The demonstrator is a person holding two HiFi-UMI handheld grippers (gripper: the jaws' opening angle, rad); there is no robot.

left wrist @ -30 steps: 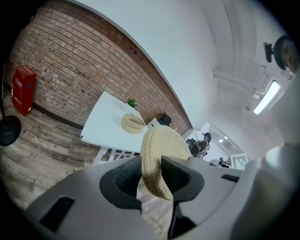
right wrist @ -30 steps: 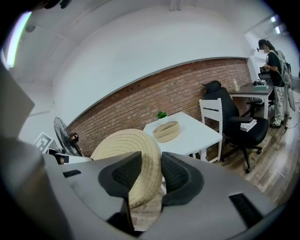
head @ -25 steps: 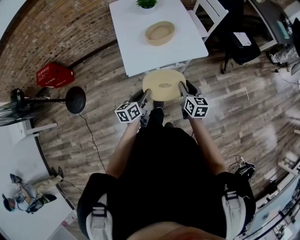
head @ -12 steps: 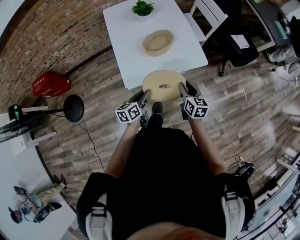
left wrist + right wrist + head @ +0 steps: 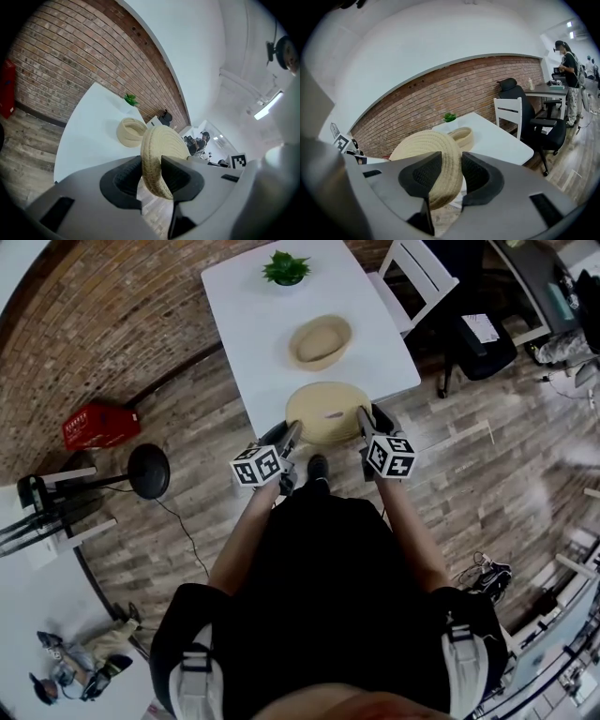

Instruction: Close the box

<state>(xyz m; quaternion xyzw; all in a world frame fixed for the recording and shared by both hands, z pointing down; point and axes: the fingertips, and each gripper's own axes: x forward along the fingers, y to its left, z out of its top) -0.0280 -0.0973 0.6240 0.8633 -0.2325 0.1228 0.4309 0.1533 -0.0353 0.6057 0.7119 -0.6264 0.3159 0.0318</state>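
A round woven lid [image 5: 327, 412] hangs in the air at the near edge of the white table [image 5: 258, 320], carried between both grippers. My left gripper [image 5: 292, 432] is shut on the lid's left rim [image 5: 153, 168]. My right gripper [image 5: 363, 417] is shut on its right rim [image 5: 445, 176]. The open woven box [image 5: 320, 341] sits on the table beyond the lid, also seen as a box [image 5: 130, 132] in the left gripper view and a box [image 5: 461, 135] in the right gripper view.
A small potted plant [image 5: 286, 268] stands at the table's far end. A white chair [image 5: 419, 268] and a black office chair [image 5: 483, 334] stand to the right. A red crate [image 5: 96, 422] and a round black stand base [image 5: 149, 471] are on the wooden floor to the left.
The person has stepped closer to the table carrying the lid, so the table and box have drawn nearer under the lid. Both grips are unchanged.
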